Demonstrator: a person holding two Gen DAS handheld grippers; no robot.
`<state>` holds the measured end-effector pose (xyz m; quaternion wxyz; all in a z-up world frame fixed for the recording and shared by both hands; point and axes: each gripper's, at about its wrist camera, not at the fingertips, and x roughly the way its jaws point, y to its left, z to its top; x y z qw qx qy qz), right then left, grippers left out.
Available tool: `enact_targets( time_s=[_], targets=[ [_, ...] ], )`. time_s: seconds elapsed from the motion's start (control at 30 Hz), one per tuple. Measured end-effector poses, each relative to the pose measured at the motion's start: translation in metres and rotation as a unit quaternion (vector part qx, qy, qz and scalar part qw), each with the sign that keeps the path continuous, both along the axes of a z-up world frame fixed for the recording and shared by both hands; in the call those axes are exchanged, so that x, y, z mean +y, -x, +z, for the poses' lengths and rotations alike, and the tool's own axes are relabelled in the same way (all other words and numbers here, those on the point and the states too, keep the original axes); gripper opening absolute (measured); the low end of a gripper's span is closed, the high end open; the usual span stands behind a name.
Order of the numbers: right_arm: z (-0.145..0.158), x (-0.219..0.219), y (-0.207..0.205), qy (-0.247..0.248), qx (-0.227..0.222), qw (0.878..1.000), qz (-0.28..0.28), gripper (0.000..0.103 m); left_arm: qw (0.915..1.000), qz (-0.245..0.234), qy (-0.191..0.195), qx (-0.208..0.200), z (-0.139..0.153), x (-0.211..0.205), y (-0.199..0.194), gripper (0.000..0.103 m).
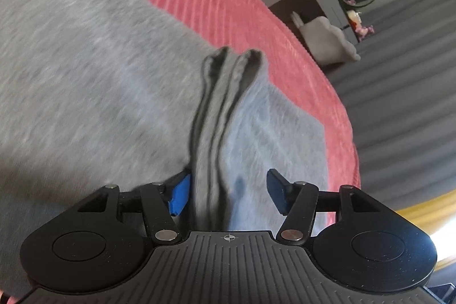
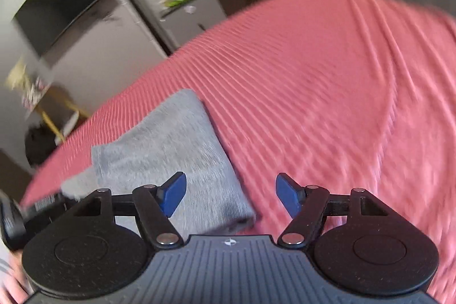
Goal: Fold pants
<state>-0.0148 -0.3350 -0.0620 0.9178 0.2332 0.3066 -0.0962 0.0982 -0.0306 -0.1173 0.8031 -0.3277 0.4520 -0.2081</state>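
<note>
A bed (image 2: pixel 313 76) under a ribbed pink cover carries grey pants (image 2: pixel 171 150), folded and lying flat.

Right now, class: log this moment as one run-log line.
left gripper: open, pants edge between jaws | right gripper: open, empty, above folded pants | surface: red bedspread

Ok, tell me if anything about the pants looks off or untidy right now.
One thing: a bunched ridge of stacked edges on the grey pants stands up between the open left gripper fingers instead of lying flat. Seen from the open right gripper, the fold lies neatly on the pink bedspread.
</note>
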Motion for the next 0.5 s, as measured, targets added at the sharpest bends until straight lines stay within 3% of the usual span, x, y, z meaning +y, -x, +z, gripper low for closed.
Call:
enact_targets(
  time_s=[0.03, 0.07, 0.1, 0.13, 0.2, 0.3, 0.4, 0.5],
  targets=[
    [-0.001, 0.005, -0.009, 0.013, -0.004, 1.000, 0.013, 0.070, 1.0000, -0.006, -0.007, 0.001, 0.002, -0.003, -0.005, 0.058],
    [-0.003, 0.010, -0.020, 0.022, -0.010, 0.999, 0.028, 0.069, 0.9998, -0.011, -0.015, 0.004, 0.003, -0.006, -0.011, 0.046],
    [-0.007, 0.016, -0.032, 0.028, -0.014, 0.999, 0.041, 0.061, 0.9996, -0.013, -0.023, 0.004, 0.004, -0.008, -0.014, 0.032],
    [-0.011, 0.023, -0.041, 0.035, -0.014, 0.998, 0.053, 0.043, 0.9994, -0.013, -0.033, 0.006, 0.004, -0.010, -0.018, 0.026],
    [-0.018, 0.033, -0.058, 0.056, -0.005, 0.996, 0.063, 0.034, 0.9989, -0.015, -0.041, 0.018, -0.001, -0.011, -0.026, 0.024],
    [-0.037, 0.044, -0.068, 0.078, 0.023, 0.995, 0.065, 0.034, 0.9987, -0.027, -0.042, 0.006, -0.003, -0.014, -0.030, 0.019],
    [-0.039, 0.041, -0.069, 0.059, 0.021, 0.996, 0.058, 0.035, 0.9961, -0.046, -0.065, -0.039, 0.007, -0.019, -0.023, 0.016],
    [-0.034, 0.039, -0.063, 0.039, 0.010, 0.997, 0.065, 0.035, 0.9958, -0.048, -0.048, -0.062, 0.020, -0.015, -0.016, 0.016]
  ],
)
